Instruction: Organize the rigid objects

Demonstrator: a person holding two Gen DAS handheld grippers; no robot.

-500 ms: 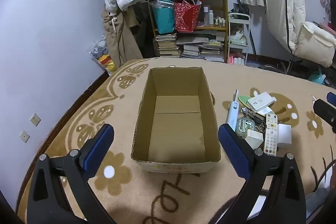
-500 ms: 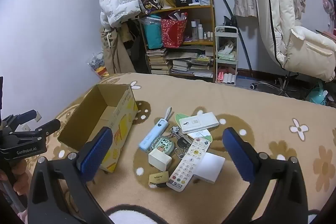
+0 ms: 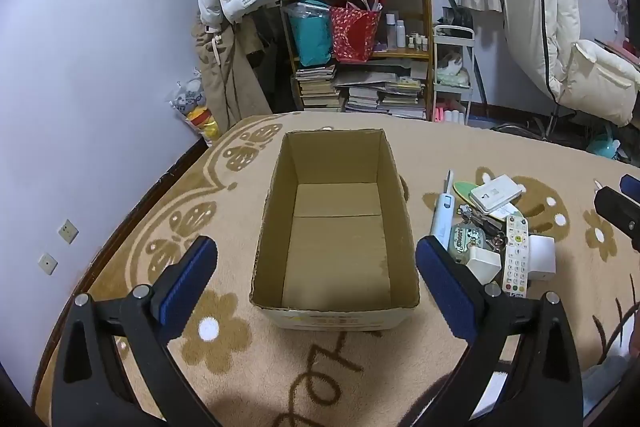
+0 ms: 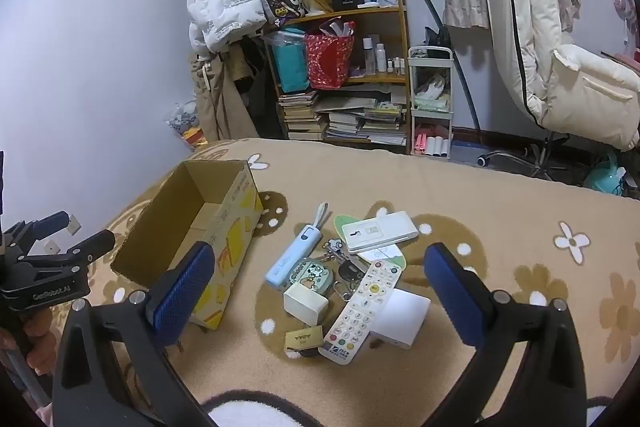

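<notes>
Both claws, left claw and right claw, wide open, empty; scene unchanged since earlier frame.

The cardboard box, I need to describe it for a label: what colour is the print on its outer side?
Yellow, on the brown cardboard box; right wrist view shows it best.

One cardboard box, one remote

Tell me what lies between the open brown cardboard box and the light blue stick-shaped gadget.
Only bare tan carpet. The right wrist view shows a clear strip between the brown cardboard box and the light blue stick-shaped gadget; nothing rests there.
</notes>
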